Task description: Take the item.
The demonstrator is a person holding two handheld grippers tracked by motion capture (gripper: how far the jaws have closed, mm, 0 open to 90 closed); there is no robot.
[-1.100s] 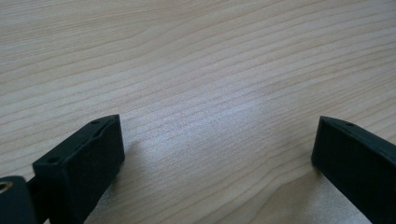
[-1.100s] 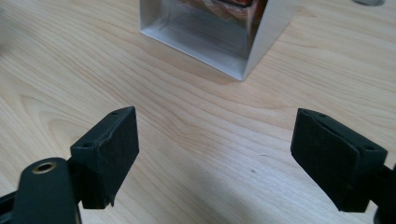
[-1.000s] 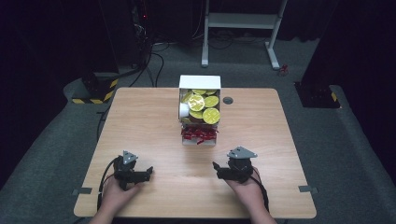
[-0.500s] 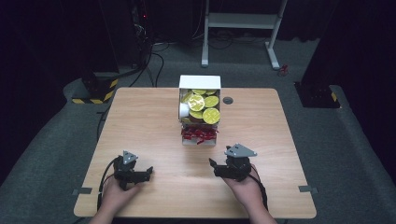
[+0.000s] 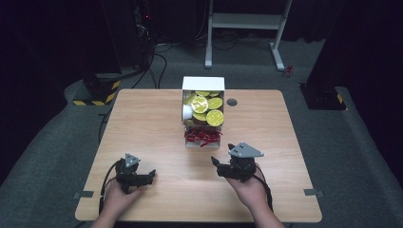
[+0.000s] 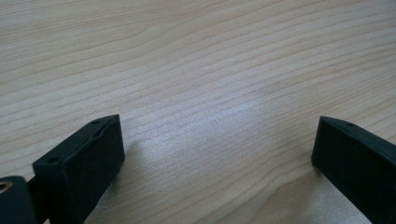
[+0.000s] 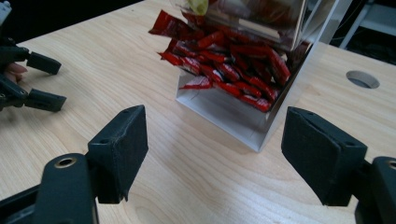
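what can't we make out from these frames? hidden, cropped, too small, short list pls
- Red packets: printing too blurred to read in the right gripper view, too small in the high view.
- Yellow lids: the high view is too coarse for labels; the upper bin is cut off by the top edge of the right gripper view.
- White box: its back and inside are hidden by its own walls.
- Left gripper: the jaws stand wide apart, their bases cropped by the bottom edge.

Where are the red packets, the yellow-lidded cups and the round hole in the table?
red packets (image 7: 229, 70), right gripper view, middle of the heap
yellow-lidded cups (image 5: 200, 103), high view, one lid's top
hole (image 7: 363, 79), right gripper view, its opening
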